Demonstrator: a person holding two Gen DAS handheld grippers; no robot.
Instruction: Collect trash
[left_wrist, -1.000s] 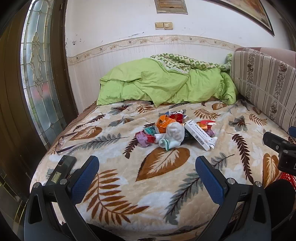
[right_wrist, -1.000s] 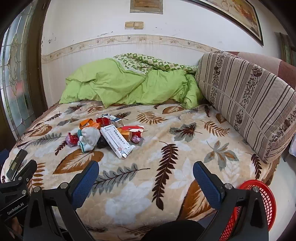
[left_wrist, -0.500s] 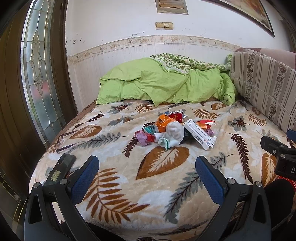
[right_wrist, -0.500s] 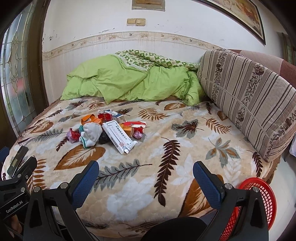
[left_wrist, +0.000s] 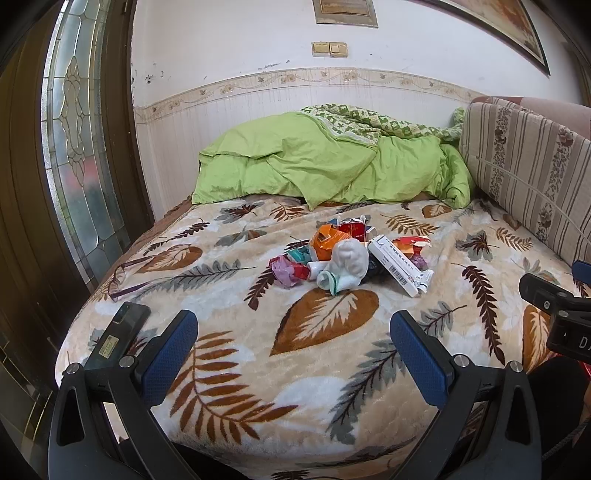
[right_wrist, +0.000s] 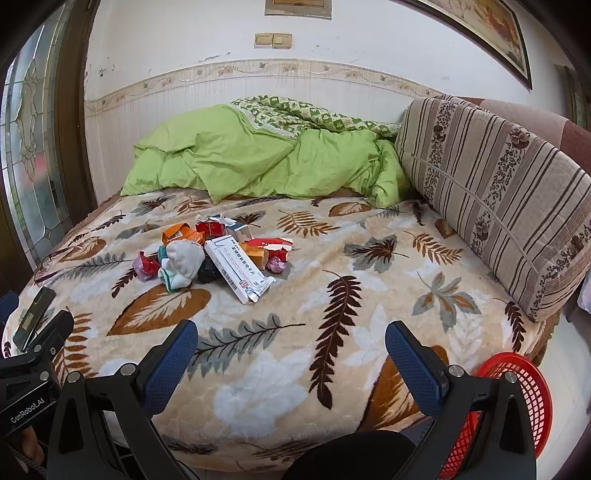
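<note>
A pile of trash (left_wrist: 351, 254) lies mid-bed on the leaf-patterned blanket (left_wrist: 317, 332): a long white medicine box (left_wrist: 397, 264), orange and red wrappers, a white balled sock, a purple wad. The pile also shows in the right wrist view (right_wrist: 210, 254), with the white box (right_wrist: 236, 269). My left gripper (left_wrist: 293, 350) is open and empty, near the bed's front edge, short of the pile. My right gripper (right_wrist: 291, 354) is open and empty, over the bed's front right. A red mesh basket (right_wrist: 517, 398) stands on the floor by the right gripper.
A black phone (left_wrist: 120, 332) and glasses (left_wrist: 122, 277) lie at the bed's left edge. A green duvet (left_wrist: 325, 162) is heaped at the back. A striped cushion (right_wrist: 498, 192) lines the right side. A glass door (left_wrist: 74, 147) stands left.
Both grippers have moved slightly forward towards the bed; the pile appears a little nearer. Nothing on the bed has moved.
</note>
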